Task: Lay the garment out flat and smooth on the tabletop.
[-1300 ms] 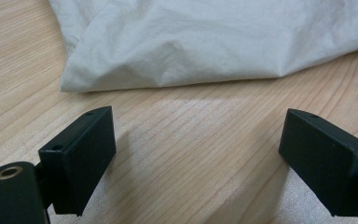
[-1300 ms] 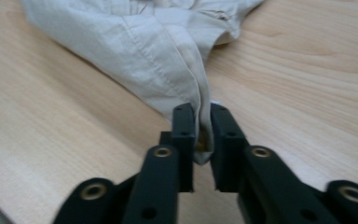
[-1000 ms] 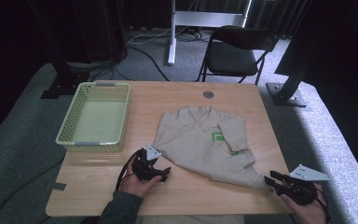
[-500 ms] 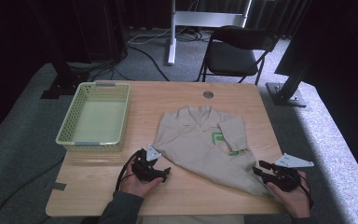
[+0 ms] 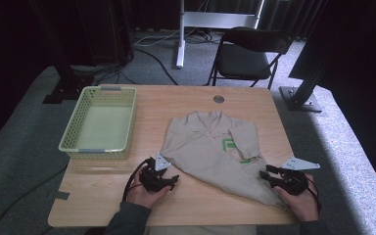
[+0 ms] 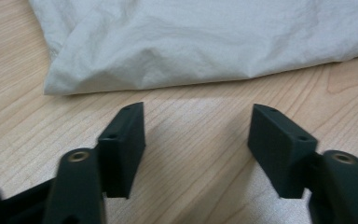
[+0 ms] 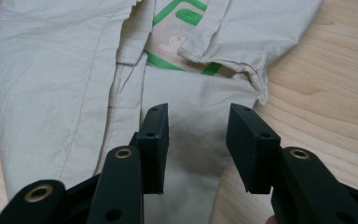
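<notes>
A beige shirt (image 5: 213, 149) is laid flat on the table (image 5: 103, 188), right of centre, with its collar at the far end and a folded corner drawn toward the near right edge. A green printed mark (image 5: 231, 145) is seen on the shirt where the right side is folded over.

The left gripper (image 5: 162, 180) is held near the near edge of the table, just left of the shirt's near-left edge. Its jaws are spread wide apart with nothing between them. In the left gripper view, bare wood is seen between the jaws, and the shirt hem (image 6: 191, 70) lies just beyond the tips, apart from them.

The right gripper (image 5: 273, 176) is positioned at the near right, over the shirt's near corner. Its jaws are apart, not clamped. In the right gripper view, shirt fabric (image 7: 193, 135) is seen between and below the jaws; contact cannot be determined.

A green basket (image 5: 100, 125) is placed at the far left of the table, well apart from the shirt.
</notes>
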